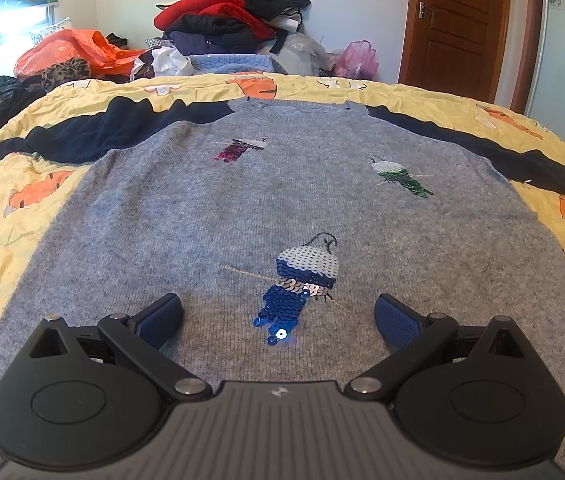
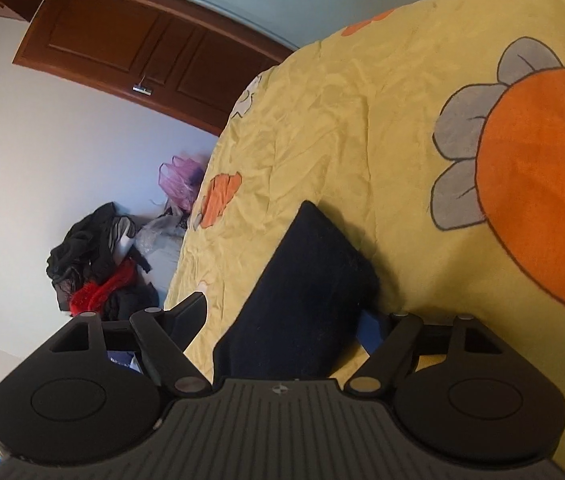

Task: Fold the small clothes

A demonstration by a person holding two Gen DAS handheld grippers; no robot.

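Observation:
A grey knit sweater (image 1: 202,208) with sequin figures lies flat, front up, on a yellow quilt (image 1: 2,240). Its navy sleeves (image 1: 94,132) spread out to both sides. My left gripper (image 1: 278,316) hovers open over the sweater's lower part, next to the blue sequin figure (image 1: 306,276), with nothing between its fingers. In the right wrist view, rolled sideways, the end of a navy sleeve (image 2: 302,280) lies on the quilt (image 2: 362,120) between the fingers of my right gripper (image 2: 282,320). The left finger (image 2: 190,316) stands clear of the cloth. The sleeve partly hides the blue right pad (image 2: 370,330).
Beyond the bed's far edge stands a tall pile of red, black and dark clothes (image 1: 234,12), with an orange plastic bag (image 1: 78,48) to its left and a pink bag (image 1: 356,58) to its right. A brown wooden door (image 1: 458,20) is at the back right.

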